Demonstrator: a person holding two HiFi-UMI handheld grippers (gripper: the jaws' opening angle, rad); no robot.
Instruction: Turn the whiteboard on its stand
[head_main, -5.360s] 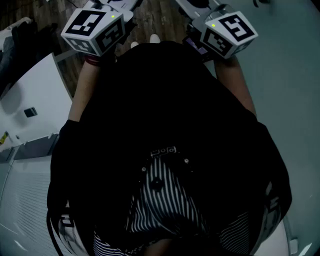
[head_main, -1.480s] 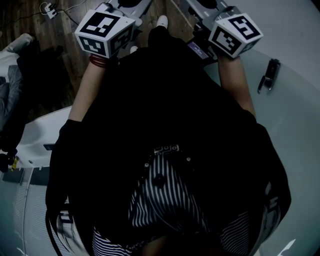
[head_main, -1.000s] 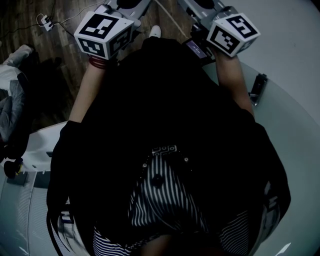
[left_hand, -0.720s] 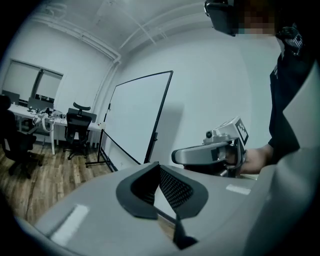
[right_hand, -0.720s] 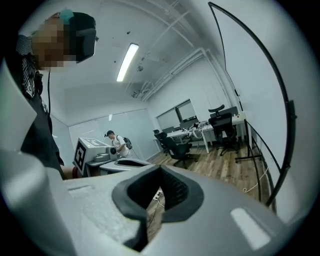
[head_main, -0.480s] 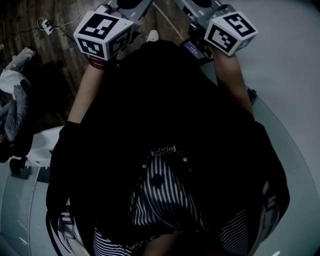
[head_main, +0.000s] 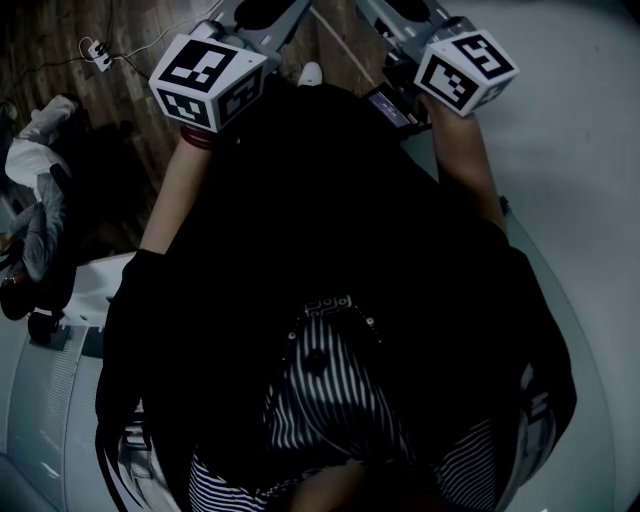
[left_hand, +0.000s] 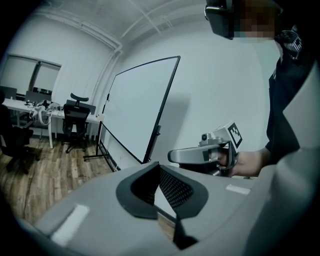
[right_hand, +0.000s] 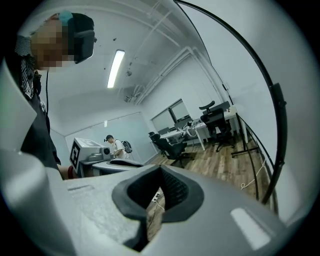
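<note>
Ahead and left of the left tool (left_hand: 159, 192), the wooden floor (left_hand: 50, 172) bore the whiteboard stand (left_hand: 99, 150) and an office chair (left_hand: 75, 125).

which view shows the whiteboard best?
Left gripper view: the whiteboard shows nearly whole, with its dark frame and stand feet. Right gripper view catches only its frame edge, close, at right. Head view shows just a pale surface at right, not identifiable.

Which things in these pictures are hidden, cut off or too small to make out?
1. Whiteboard stand, left gripper view: the left gripper covers the foot of its near post.
2. Whiteboard, right gripper view: cut off by the right edge; only the frame shows.
3. Right gripper, head view: its front passes the top edge.
4. Distant person, right gripper view: too small to tell their activity.
</note>
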